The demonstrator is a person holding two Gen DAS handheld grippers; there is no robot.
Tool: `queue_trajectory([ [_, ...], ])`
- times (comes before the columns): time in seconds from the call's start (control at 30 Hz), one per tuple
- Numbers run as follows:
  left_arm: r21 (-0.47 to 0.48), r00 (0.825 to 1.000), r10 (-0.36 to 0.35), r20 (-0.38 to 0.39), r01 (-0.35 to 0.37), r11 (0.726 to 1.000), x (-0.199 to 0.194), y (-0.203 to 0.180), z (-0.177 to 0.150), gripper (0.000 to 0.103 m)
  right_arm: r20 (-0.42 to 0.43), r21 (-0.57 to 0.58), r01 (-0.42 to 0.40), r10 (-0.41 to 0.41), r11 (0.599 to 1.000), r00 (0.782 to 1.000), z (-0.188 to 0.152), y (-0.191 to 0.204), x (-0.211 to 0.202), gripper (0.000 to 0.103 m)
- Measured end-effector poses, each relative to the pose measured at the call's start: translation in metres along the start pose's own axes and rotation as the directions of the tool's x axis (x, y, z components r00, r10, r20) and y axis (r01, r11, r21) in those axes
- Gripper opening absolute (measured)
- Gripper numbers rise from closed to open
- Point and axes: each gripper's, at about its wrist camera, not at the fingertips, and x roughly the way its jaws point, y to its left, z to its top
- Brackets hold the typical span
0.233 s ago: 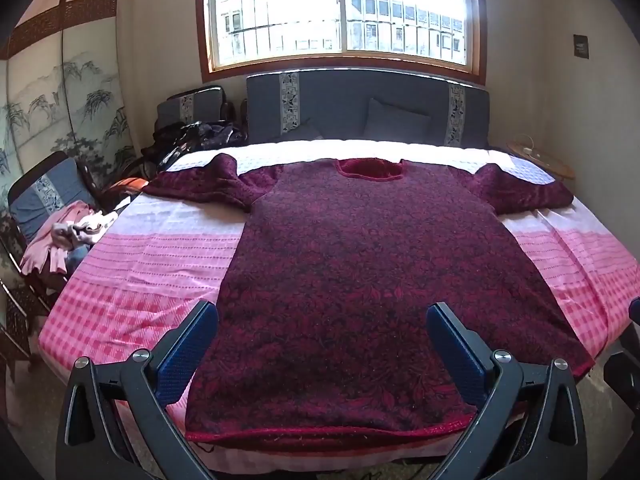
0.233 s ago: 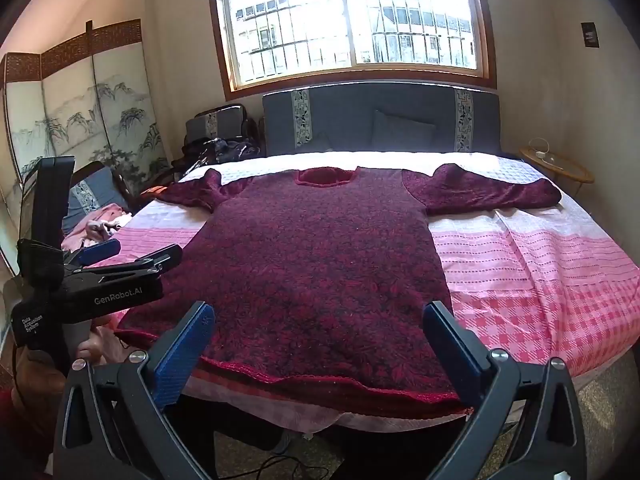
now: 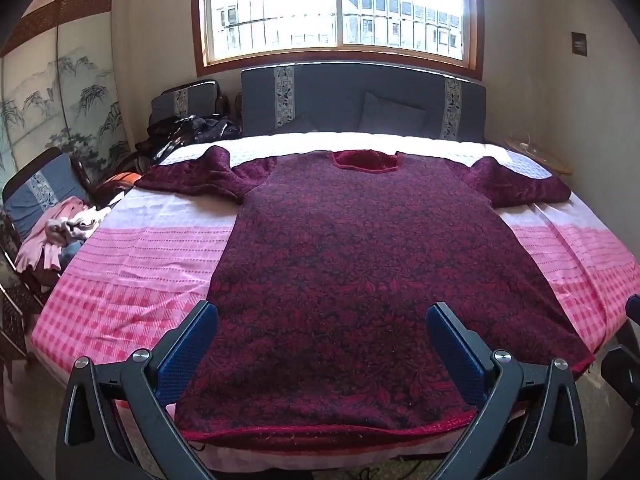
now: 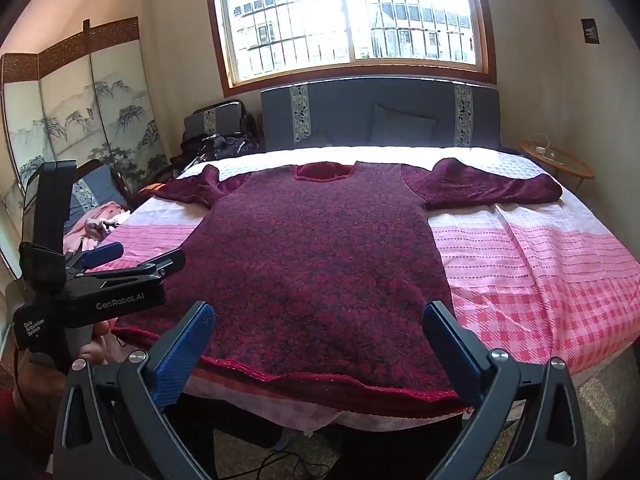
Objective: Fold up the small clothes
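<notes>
Two grippers, both w/ jaws spread wide, nothing pinched. We hold the left gripper (image 3: 322, 350) level at the foot of the bed, fingers pointing fwd over the hem of the dark red patterned top (image 3: 360, 276); its blue pads (image 3: 186, 354) sit either side of the hem's middle, above the fabric. We can't tell if they touch it. Right gripper (image 4: 318, 346) is held the same way, aimed at the hem further to the right. In the right wrist view the left gripper (image 4: 132, 258) shows side-on to the left, a hand (image 4: 90, 350) wrapped round its handle.

Writing on the left gripper's body reads "GenRobot.AI"; a smaller label reads "Data Acquisition System".

The top lies flat ahead of both grippers, neck at the far end, sleeves out to the sides, hem at the near bed edge. Under it is a pink and white checked bedspread (image 3: 132, 276). Beyond: grey headboard (image 3: 360, 100), big window (image 3: 336, 8). Left of us, a painted folding screen (image 4: 84, 108) and a chair w/ pink clothes (image 3: 60, 232). Far right, a small round table (image 4: 558, 158).
</notes>
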Motion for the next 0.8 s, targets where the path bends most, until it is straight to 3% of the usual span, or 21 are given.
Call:
queue_trajectory([
  [0.23,0.016,1.0,0.0,0.012,0.0,1.0,0.002,-0.004,-0.002,0.103,-0.06,0.014,0.038,-0.038,0.999,0.998,0.004,-0.008,0.018,0.103],
  [0.4,0.01,1.0,-0.014,0.018,0.014,1.0,0.002,-0.002,-0.003,0.103,-0.121,0.004,0.113,-0.111,0.994,0.986,0.013,-0.012,0.036,0.103],
  [0.8,0.021,1.0,-0.02,-0.004,0.02,1.0,0.007,-0.008,-0.003,0.103,-0.17,-0.024,0.197,-0.198,0.98,0.965,0.019,-0.026,0.057,0.103],
])
